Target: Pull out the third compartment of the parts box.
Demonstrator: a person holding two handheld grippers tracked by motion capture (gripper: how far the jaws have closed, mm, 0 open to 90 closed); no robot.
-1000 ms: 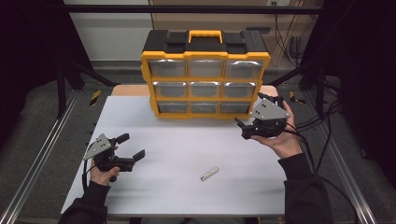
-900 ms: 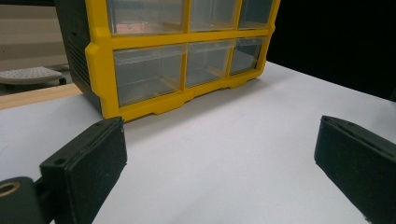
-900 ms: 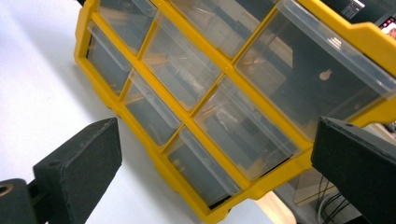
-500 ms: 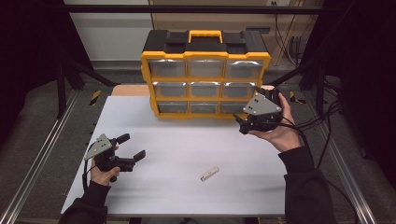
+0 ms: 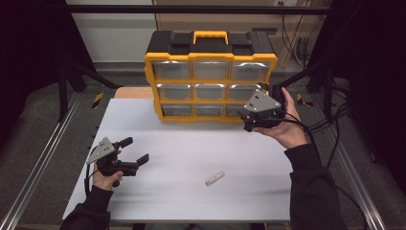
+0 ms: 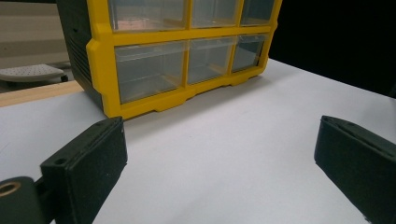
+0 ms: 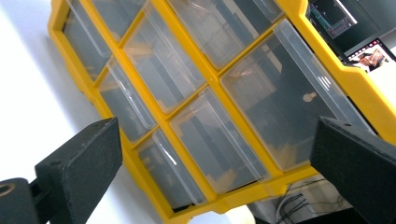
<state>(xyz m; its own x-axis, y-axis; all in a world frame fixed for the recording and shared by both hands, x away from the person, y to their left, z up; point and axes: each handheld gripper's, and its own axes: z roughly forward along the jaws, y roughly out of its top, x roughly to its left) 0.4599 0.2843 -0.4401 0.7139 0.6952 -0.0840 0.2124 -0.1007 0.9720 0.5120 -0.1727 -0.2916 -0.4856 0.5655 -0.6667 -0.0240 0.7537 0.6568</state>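
The drawer cabinet (image 5: 210,76) stands upright at the table's (image 5: 182,163) far edge, its drawers facing the person. The right gripper (image 5: 250,120) hovers just before the lower right drawers (image 5: 242,92), jaws wide apart and empty, so it is much the nearer. The left gripper (image 5: 136,152), also wide open and empty, hangs low over the table, well apart from the cabinet.

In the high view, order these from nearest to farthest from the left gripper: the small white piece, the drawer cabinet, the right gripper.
From the left gripper:
1. Small white piece, to its right on the table.
2. Drawer cabinet, at the far edge.
3. Right gripper, by the cabinet's lower right drawers.
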